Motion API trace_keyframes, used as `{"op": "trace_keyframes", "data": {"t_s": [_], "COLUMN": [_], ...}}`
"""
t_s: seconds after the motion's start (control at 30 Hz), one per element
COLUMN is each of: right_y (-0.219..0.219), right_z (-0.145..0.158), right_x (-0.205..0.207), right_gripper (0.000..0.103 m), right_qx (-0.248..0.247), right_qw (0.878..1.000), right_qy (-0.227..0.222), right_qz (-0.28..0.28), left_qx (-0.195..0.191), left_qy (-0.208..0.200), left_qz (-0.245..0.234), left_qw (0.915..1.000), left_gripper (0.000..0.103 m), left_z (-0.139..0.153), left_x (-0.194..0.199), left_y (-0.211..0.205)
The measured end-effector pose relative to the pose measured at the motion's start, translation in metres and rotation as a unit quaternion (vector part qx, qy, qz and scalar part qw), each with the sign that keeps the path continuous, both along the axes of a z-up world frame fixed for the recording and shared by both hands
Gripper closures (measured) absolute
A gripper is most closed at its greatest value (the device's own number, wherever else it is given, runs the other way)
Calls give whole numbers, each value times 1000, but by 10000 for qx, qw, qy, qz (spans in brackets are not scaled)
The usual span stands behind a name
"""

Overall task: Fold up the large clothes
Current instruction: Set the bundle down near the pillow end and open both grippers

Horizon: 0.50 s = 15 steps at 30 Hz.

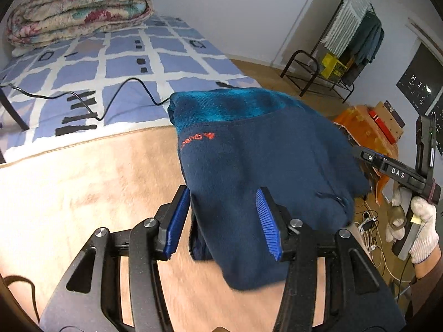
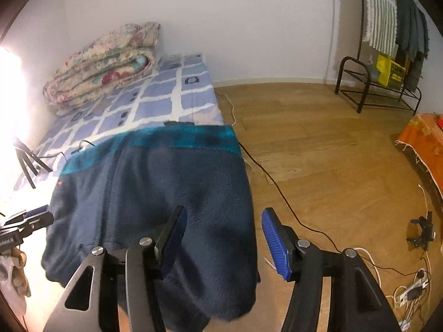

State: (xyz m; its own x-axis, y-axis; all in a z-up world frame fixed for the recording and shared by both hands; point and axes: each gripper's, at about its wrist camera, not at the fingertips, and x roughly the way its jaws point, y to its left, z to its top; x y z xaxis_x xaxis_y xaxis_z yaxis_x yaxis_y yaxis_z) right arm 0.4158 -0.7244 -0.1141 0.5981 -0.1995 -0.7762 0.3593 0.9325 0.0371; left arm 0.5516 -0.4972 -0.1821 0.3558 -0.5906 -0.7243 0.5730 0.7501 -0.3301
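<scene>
A navy fleece garment (image 1: 263,152) with a teal band and a small red logo lies folded on a beige blanket (image 1: 83,193) on the bed. My left gripper (image 1: 223,221) is open and straddles the fleece's near left part; the blue pads stand apart with fabric between them, not pressed on it. My right gripper (image 2: 224,238) is open at the fleece's (image 2: 166,193) right edge, one finger over the fabric and the other over the floor. A white-gloved hand (image 1: 420,221) holds the right gripper's handle.
A folded floral quilt (image 1: 83,8) sits at the head of the bed on a blue checked sheet (image 1: 124,63), which a black cable (image 1: 124,88) crosses. A clothes rack (image 2: 387,55), an orange cloth (image 2: 423,138) and loose cables (image 2: 409,290) stand around the wooden floor (image 2: 318,138).
</scene>
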Motion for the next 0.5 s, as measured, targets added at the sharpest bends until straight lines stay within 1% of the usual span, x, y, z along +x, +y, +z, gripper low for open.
{"op": "trace_keyframes", "data": {"t_s": [0.17,0.27,0.37,0.47,0.5], "right_y": [29,48,73,98,110], "right_z": [25,42,68,98,113], "right_x": [-19,-34,-60,-88,-103], "right_gripper": [45,45,45,45,45], "right_qx": [-88,-110,-115,-140,-161], "right_qw": [9998,9995,9990,9983,9978], "right_qy": [-112,-204,-342,-460,-538], "right_qz": [135,196,257,331,363], "left_qx": [-36,-106,-190,-218,-257], "left_qy": [-344,-506,-646,-879,-978], "left_qz": [-144,-175,-189,-199,-196], "left_qw": [9993,9985,9976,9957,9947], "left_gripper": [52,53,52,53,52], "left_z": [34,60,90,125,139], "left_x": [-39,-66,-99,-135,-151], "left_y": [17,33,53,75,85]}}
